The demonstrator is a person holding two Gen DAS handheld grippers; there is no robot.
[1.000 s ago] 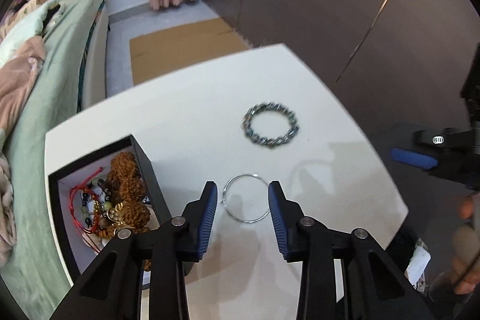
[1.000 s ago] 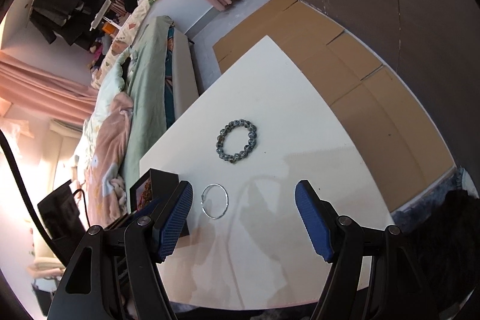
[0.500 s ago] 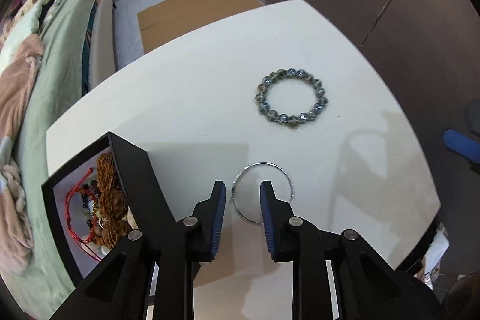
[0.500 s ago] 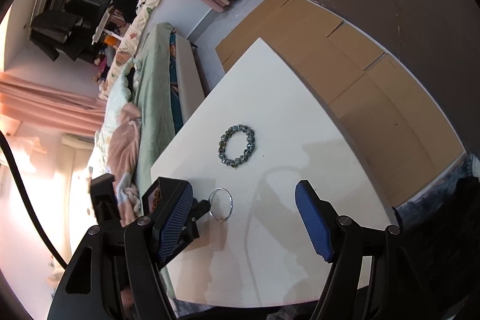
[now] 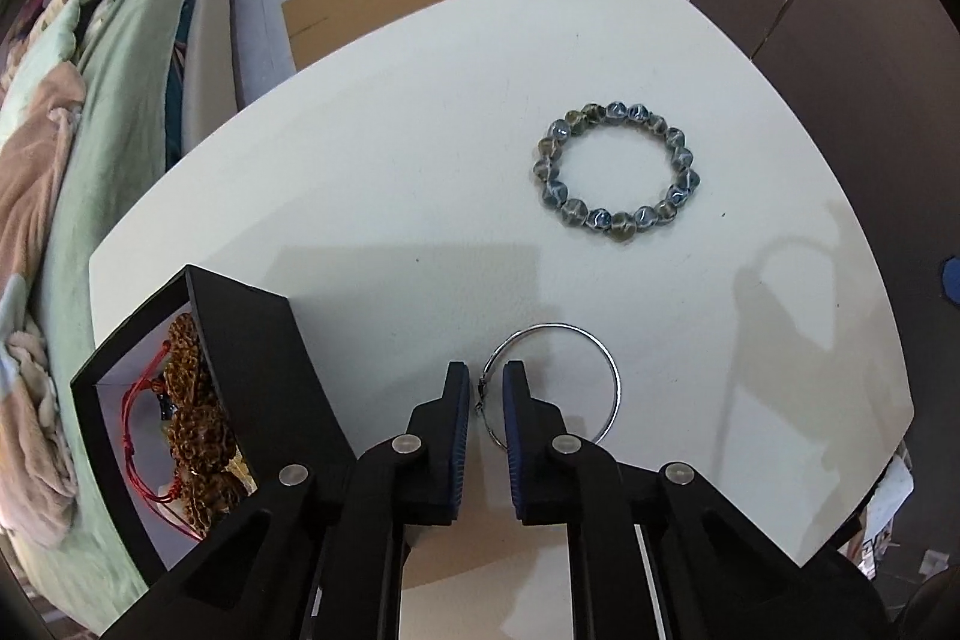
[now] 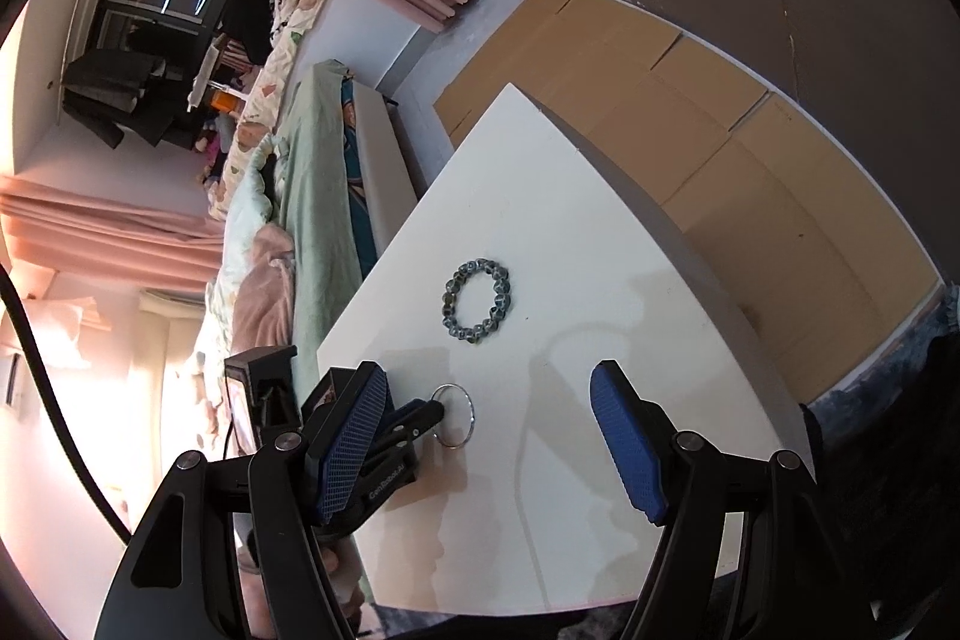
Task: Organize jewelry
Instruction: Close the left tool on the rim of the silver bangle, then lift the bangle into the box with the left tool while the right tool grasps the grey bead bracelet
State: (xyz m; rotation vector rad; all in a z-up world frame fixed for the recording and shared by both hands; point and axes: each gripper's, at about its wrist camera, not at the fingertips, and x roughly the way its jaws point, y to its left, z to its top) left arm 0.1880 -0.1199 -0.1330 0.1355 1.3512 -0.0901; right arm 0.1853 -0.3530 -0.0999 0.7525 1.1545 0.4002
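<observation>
At lower centre, the bangle [image 5: 555,382] is pinched on the surface [image 5: 390,148] by the left gripper [image 5: 480,403], the box [image 5: 252,376] is part filled, the bracelet [image 5: 617,163] is left, and the right gripper [image 6: 489,436] is held spread.

Left wrist view: close above tabletop [image 5: 390,160], looking steeply down and forward past own blue pads; silver bangle [image 5: 591,370] right at pads, beaded bracelet [image 5: 618,166] beyond it.

Right wrist view: higher and farther from tabletop [image 6: 600,340], rolled sideways, facing across toward bed [image 6: 300,196].

Shared: tabletop, silver bangle [image 6: 462,421], beaded bracelet [image 6: 478,301], left hand-held gripper [image 6: 435,409].
</observation>
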